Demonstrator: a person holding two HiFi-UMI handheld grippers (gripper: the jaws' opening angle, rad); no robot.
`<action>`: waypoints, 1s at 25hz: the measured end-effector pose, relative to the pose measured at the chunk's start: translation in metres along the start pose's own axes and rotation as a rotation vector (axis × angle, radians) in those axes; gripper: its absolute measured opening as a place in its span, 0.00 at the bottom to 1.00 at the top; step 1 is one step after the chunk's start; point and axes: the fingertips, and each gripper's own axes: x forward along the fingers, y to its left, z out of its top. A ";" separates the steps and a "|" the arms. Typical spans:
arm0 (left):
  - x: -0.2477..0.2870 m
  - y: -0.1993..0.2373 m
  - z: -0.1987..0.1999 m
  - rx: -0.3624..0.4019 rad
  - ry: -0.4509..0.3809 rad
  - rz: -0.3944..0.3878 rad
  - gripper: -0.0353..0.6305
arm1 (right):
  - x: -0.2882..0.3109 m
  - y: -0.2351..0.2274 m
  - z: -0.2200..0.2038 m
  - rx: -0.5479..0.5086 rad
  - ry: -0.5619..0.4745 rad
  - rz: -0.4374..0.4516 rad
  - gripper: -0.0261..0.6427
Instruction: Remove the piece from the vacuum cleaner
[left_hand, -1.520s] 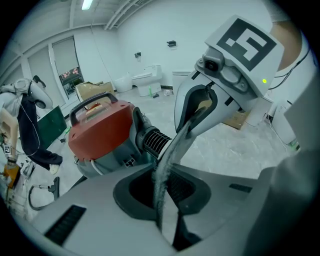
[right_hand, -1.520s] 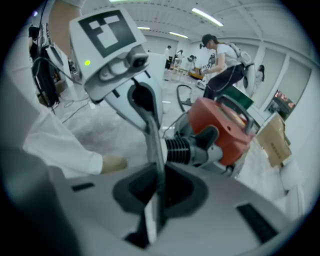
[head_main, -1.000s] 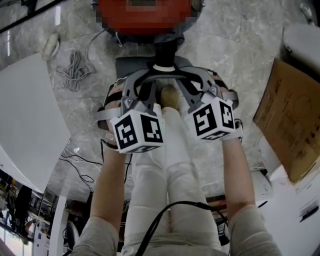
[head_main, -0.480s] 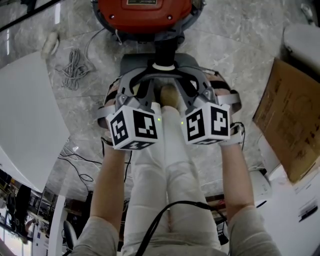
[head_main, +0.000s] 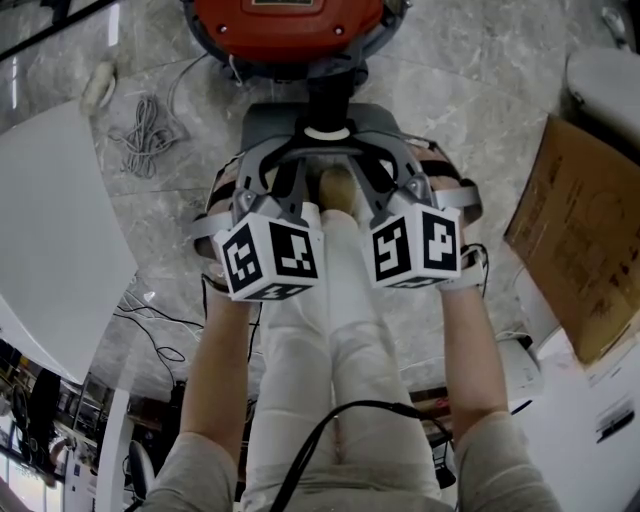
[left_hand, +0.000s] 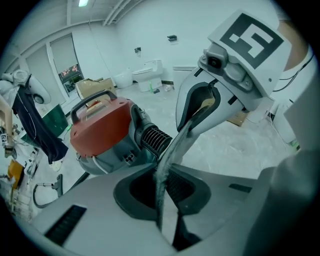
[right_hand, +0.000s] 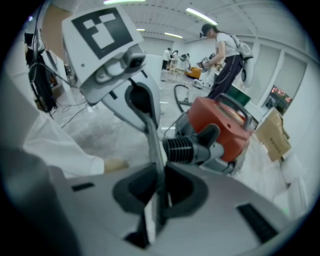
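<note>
Holding both tools tip to tip, I see the left tongs (left_hand: 167, 160) pressed shut and the right tongs (right_hand: 156, 150) closed too; I can't tell whether either pinches anything. The piece, I judge, is the black ribbed plug (left_hand: 156, 141) seated in the red vacuum cleaner (head_main: 290, 25), just beyond both tips. I'd open each pair, straddle the ribs from opposite sides, then pull straight out along the plug, without levering sideways.
</note>
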 end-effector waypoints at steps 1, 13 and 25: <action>-0.001 0.000 0.001 0.010 0.002 0.003 0.14 | 0.001 0.001 -0.001 0.013 -0.006 -0.001 0.11; -0.009 -0.004 -0.001 0.018 0.008 0.001 0.14 | -0.002 0.012 0.000 0.084 -0.044 0.023 0.11; -0.029 -0.006 -0.001 -0.017 0.001 0.005 0.14 | -0.018 0.020 0.012 0.096 -0.067 0.049 0.11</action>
